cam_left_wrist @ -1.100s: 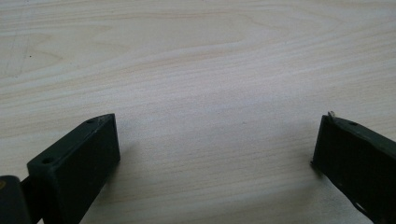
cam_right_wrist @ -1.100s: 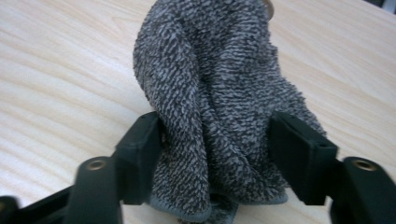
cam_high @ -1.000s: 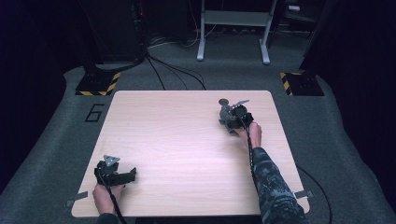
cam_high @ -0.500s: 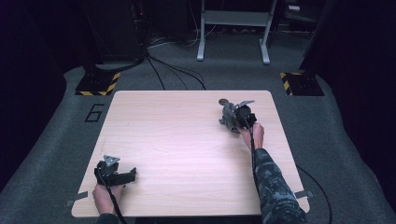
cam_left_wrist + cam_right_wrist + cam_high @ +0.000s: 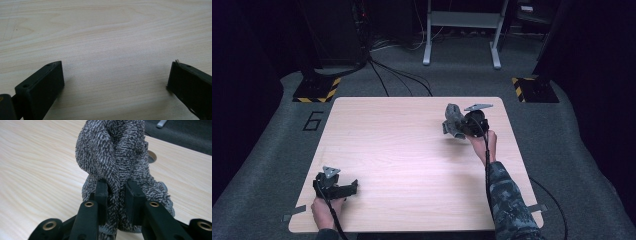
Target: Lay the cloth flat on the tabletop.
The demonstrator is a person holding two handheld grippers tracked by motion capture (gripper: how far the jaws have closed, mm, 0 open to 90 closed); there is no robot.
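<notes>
Right fingers (image 5: 117, 195) pinched on the grey sock (image 5: 117, 157), lifting next; left fingers (image 5: 112, 82) wide open, holding nothing.

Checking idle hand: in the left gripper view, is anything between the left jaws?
No, the left gripper stands open over bare wooden table.

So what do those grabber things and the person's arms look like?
Each hand carries a black tool. The left gripper has two flat, blocky black jaws, and the right gripper has brass-coloured rivets on its black arms. Both wear a grey three-cornered plate on top and trail a black cable. The right arm's sleeve is dark camouflage.
</notes>
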